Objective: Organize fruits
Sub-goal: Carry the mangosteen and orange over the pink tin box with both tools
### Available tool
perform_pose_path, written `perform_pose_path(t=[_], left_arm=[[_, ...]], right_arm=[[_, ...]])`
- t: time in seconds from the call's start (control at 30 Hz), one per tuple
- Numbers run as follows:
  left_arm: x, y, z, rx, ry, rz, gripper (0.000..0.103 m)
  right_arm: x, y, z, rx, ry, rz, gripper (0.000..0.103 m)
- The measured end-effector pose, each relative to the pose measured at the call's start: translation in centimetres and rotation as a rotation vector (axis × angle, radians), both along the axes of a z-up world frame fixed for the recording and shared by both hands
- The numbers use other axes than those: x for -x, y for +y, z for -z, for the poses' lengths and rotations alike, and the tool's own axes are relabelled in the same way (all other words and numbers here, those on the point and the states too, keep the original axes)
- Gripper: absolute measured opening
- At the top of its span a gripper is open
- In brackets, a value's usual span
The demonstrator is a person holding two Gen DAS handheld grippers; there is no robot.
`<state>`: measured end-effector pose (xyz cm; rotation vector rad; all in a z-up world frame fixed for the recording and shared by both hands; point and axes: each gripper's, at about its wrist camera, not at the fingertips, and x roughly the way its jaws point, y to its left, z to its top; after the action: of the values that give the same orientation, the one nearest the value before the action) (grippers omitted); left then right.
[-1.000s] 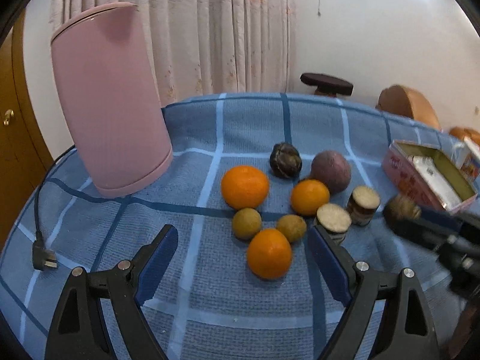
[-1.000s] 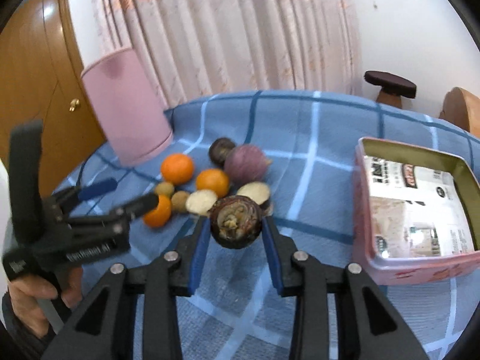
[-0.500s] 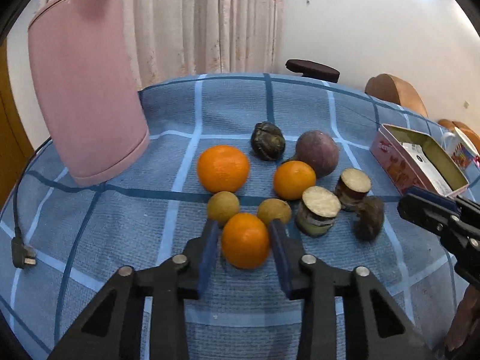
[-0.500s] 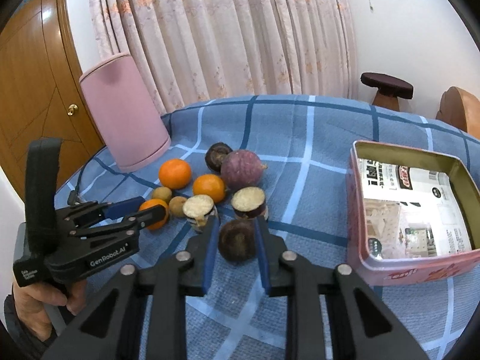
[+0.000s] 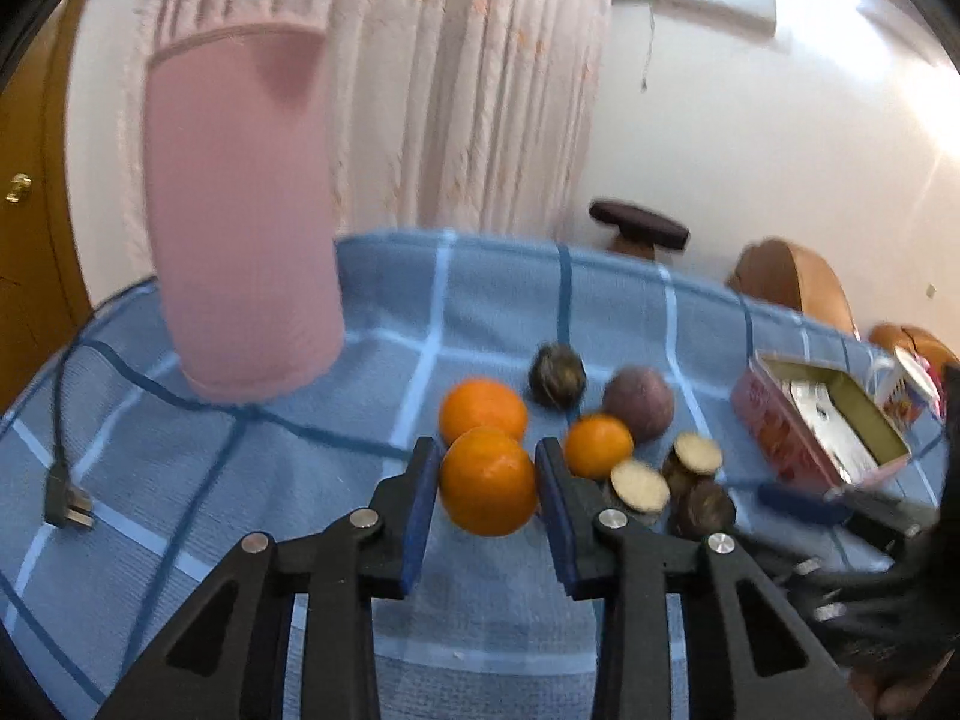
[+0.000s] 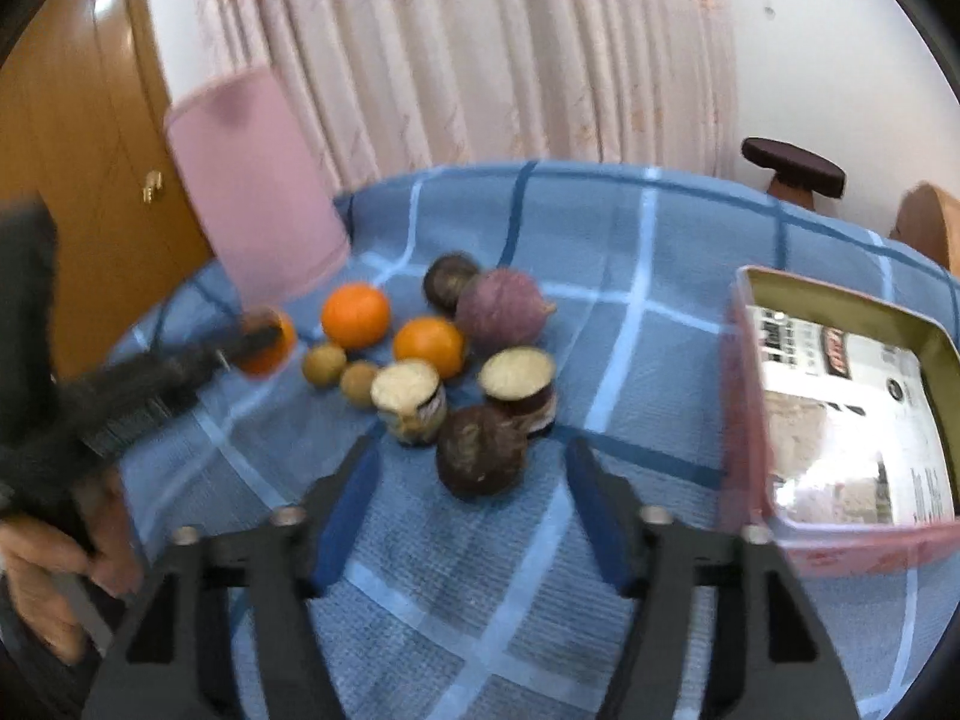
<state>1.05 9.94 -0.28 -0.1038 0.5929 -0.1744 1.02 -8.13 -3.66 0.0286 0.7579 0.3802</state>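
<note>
1. The left claw point(image 5: 487, 483) is clamped on an orange point(image 5: 487, 483), both pads against its sides, held clear of the blue checked cloth point(image 5: 492, 618) that covers the bench.
2. Just behind the held orange lies a second orange point(image 5: 482, 408), and to its right a smaller one point(image 5: 598, 445).
3. Right of the held orange stand two cut brown fruit halves point(image 6: 409, 391), pale faces up, side by side.
4. A dark round fruit point(image 6: 480, 451) rests on the cloth in front of the halves. The right claw point(image 6: 471, 501) has just been opening; its pads now stand apart on either side of this fruit and clear of it.
5. Two small tan fruits point(image 6: 324, 363) lie left of the halves.
6. Behind the oranges sit a purple fruit point(image 6: 499, 312) and a dark wrinkled one point(image 6: 449, 281).
7. Far right of the oranges is an open pink tin point(image 6: 840, 546) holding printed packets; the print is too blurred to read.
8. Left and behind stands a tall pink cylinder point(image 5: 240, 210).
</note>
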Motion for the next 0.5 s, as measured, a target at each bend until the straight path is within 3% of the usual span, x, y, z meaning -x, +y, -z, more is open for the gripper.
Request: perform_pose_path(t=[0.17, 0.27, 0.43, 0.5], left_arm=[[0.2, 1.1, -0.6, 0.035, -0.037, -0.053, 0.035], [0.3, 1.5, -0.8, 0.05, -0.054, -0.07, 0.035], [0.5, 1.3, -0.6, 0.046, -0.066, -0.086, 0.035], [0.4, 1.0, -0.4, 0.05, -0.071, -0.094, 0.035]], right_arm=[[-1.7, 1.4, 1.2, 0.071, 0.05, -0.008, 0.052], [-2.2, 1.3, 1.7, 0.086, 0.087, -0.004, 0.042], [-1.9, 0.5, 1.5, 0.065, 0.086, 0.013, 0.042], [-1.2, -0.5, 0.3, 0.011, 0.05, 0.02, 0.041]])
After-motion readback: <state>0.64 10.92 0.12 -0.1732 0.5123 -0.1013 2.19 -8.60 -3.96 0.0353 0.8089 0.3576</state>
